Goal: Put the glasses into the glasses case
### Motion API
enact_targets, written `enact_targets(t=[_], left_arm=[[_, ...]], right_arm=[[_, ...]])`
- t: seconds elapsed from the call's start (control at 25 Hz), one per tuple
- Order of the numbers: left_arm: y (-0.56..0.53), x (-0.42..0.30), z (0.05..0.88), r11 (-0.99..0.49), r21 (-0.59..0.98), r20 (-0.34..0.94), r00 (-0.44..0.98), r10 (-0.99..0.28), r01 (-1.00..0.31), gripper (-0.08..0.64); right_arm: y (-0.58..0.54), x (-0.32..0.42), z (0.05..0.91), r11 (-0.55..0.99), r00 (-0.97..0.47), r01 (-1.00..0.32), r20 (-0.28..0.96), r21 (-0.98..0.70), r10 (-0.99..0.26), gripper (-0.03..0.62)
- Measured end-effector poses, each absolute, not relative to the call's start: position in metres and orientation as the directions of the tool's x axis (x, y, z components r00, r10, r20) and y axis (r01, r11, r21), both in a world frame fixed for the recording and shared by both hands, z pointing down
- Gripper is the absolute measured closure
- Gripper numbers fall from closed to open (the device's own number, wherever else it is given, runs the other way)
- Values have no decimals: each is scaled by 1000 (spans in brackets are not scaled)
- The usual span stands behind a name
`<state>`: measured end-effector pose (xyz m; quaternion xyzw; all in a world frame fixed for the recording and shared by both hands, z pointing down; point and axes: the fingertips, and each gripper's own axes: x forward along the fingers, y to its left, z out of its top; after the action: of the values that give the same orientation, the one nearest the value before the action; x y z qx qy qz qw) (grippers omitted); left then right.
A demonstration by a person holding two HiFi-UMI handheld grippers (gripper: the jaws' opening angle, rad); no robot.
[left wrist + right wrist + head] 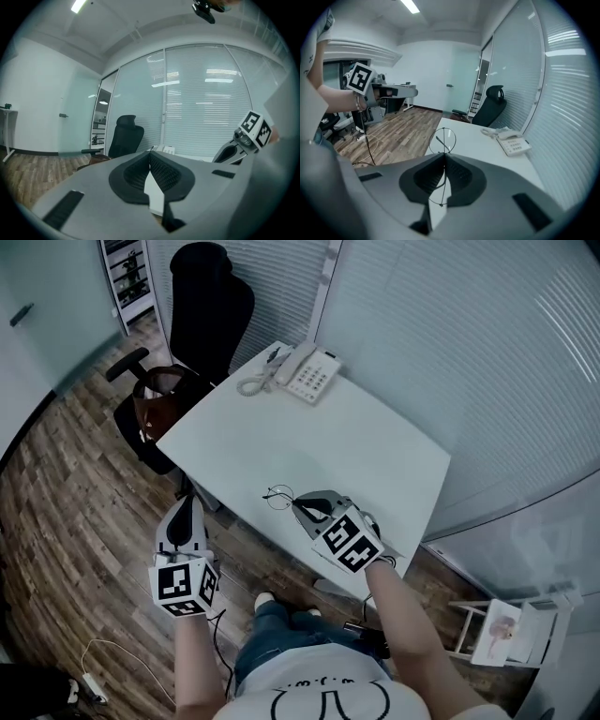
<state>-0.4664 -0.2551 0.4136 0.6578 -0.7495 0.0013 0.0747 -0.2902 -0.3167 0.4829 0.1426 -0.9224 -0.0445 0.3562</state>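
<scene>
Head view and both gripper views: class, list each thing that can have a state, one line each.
glasses: held in the right gripper, off the table.
right gripper: shut on the glasses.
left gripper: shut, empty.
telephone: handset on its cradle.
office chair: no one sitting.

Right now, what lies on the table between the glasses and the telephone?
Nothing: the head view shows bare white table between the glasses and the telephone; the right gripper view agrees.
</scene>
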Motion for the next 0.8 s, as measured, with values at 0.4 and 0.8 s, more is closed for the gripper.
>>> enact_targets(t=[0.4, 0.8], left_arm=[[-270, -391, 404, 8, 85, 99, 0, -995, -996, 543], [-274, -323, 403, -89, 58, 110, 95, -989, -994, 543]], right_arm=[[-296, -181, 471, 921, -654, -317, 652, 225, -384, 571], [-280, -57, 494, 871, -557, -444, 696, 210, -453, 571]])
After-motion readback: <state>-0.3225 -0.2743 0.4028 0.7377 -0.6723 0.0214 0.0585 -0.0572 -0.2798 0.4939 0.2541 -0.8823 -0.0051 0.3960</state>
